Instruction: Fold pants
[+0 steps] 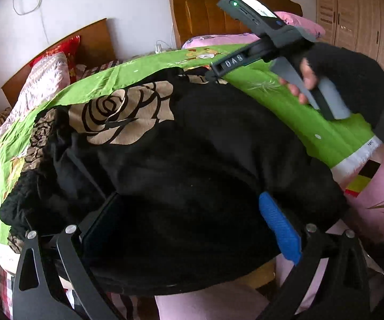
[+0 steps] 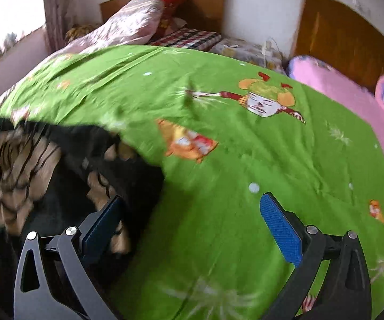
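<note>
The pants [image 1: 192, 138] are black with beige rose prints and lie bunched on the green sheet [image 1: 285, 106]. My left gripper [image 1: 192, 218] hovers low over their near end. It is open, its fingers spread wide with black cloth beneath them and nothing pinched. In the left wrist view a gloved hand [image 1: 333, 74] holds my right gripper [image 1: 214, 72] at the pants' far edge. In the blurred right wrist view the right gripper [image 2: 192, 224] is open. Its left pad [image 2: 103, 224] is over the edge of the pants [image 2: 45, 176], and its right pad [image 2: 280, 229] is over the bare green sheet [image 2: 232, 146].
A pink quilt [image 1: 378, 200] borders the sheet on the right. Pink pillows [image 2: 338, 90] and a wooden headboard [image 2: 346, 42] lie beyond. A second bed with heaped bedding [image 2: 133, 24] stands at the back left, and a wardrobe [image 1: 357, 13] at the far right.
</note>
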